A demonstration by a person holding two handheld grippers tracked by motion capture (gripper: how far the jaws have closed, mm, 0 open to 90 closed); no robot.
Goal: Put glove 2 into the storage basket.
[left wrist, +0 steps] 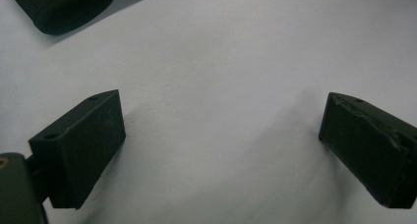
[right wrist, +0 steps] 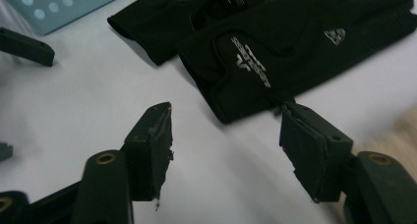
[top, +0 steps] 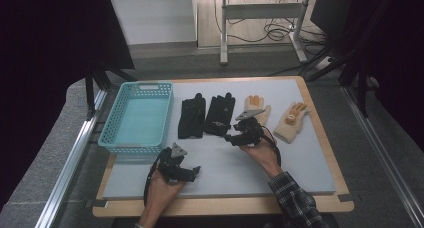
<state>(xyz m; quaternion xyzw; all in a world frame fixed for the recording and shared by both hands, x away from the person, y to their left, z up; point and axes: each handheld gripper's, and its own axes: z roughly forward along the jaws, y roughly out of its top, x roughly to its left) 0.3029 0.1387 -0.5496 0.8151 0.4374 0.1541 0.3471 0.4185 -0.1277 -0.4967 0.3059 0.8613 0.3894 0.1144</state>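
**Right tongs near the black gloves**

Nearest, the left tongs (top: pixel 196 170) rest low over the pale grey mat of the desk (top: pixel 220 173), jaws spread wide with nothing between them. Farther in, the right tongs (top: pixel 229 137) point at the cuff of the right-hand black fabric glove (right wrist: pixel 295 47); their jaws stand apart, gripping nothing. That glove carries a white printed logo, its lettering too small to read. It lies flat, just beside a second black glove (top: pixel 192 118). Left of them sits a turquoise perforated plastic basket (top: pixel 114 133); right, two cream gloves (top: pixel 292 120). Beyond: grey floor, cables.
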